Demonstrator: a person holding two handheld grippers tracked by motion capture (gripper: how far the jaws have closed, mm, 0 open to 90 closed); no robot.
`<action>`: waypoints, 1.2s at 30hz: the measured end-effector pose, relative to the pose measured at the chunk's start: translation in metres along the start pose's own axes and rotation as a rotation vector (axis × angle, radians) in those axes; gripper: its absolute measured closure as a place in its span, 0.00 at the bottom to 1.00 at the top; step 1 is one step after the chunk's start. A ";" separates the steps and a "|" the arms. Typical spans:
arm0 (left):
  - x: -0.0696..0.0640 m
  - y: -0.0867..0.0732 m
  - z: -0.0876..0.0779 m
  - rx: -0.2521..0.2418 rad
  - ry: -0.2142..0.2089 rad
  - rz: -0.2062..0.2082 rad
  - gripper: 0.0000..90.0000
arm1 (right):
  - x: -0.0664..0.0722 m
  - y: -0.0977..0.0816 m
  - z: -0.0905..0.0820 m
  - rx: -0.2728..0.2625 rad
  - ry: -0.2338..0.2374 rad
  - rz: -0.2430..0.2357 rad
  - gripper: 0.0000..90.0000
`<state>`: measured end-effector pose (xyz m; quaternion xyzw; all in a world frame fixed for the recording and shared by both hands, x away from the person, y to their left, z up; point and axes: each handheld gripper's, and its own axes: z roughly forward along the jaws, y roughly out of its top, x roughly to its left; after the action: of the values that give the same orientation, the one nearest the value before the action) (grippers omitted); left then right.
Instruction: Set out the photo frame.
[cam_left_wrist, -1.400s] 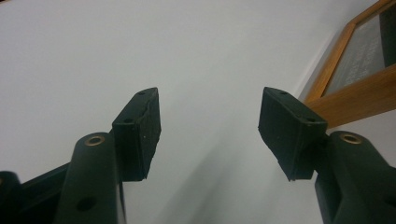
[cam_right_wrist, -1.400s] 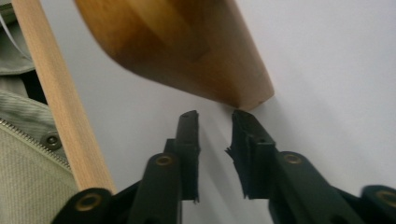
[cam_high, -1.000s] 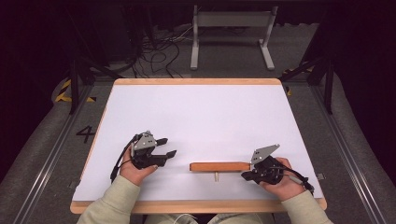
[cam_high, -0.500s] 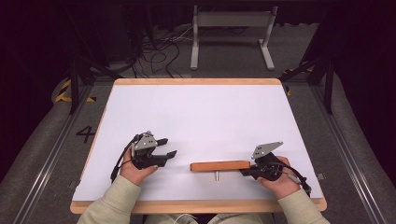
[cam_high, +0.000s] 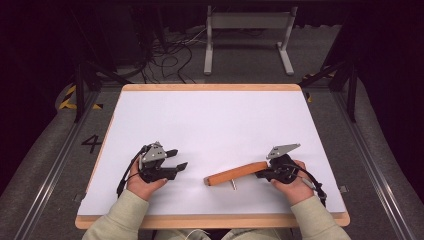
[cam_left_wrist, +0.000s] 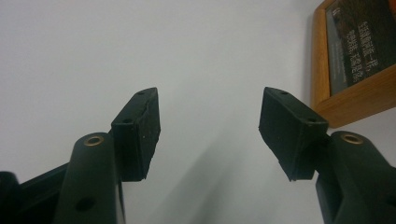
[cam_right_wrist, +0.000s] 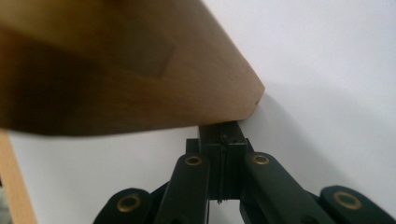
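A short wooden stick (cam_high: 235, 174) with a small metal pin (cam_high: 233, 185) in its side lies slanted on the white table (cam_high: 210, 120), near the front edge. My right gripper (cam_high: 265, 172) is at the stick's right end, jaws pressed together. In the right gripper view the wood (cam_right_wrist: 116, 70) lies across the shut jaws of the right gripper (cam_right_wrist: 224, 140) and hides their tips, so I cannot tell whether they pinch any part of it. My left gripper (cam_high: 180, 158) rests at the front left, open, a hand's width from the stick's left end. Nothing lies between the left gripper's (cam_left_wrist: 210, 126) pads.
The table's wooden rim (cam_left_wrist: 345, 102) shows at the right of the left gripper view and at the lower left of the right gripper view (cam_right_wrist: 16, 186). Behind the table stand a grey metal frame (cam_high: 247, 22) and loose cables (cam_high: 165, 55) on the floor.
The right hand has shifted slightly right and away from the person. The stick's right end swung with it, so the stick went from level to slanted. The left hand kept still.
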<state>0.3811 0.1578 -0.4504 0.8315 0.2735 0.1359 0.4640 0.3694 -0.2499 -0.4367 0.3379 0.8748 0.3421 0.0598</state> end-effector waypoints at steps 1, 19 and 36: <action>0.000 0.000 0.000 -0.001 0.002 0.001 0.43 | -0.001 0.001 0.001 -0.002 -0.002 0.006 1.00; 0.002 -0.006 -0.004 0.009 0.013 -0.016 0.43 | -0.023 0.036 0.025 -0.041 -0.026 0.046 1.00; 0.001 -0.006 -0.002 0.017 0.009 -0.010 0.43 | -0.031 0.068 0.049 -0.058 0.004 0.053 1.00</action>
<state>0.3790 0.1627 -0.4544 0.8335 0.2810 0.1351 0.4561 0.4470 -0.2050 -0.4343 0.3581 0.8555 0.3693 0.0585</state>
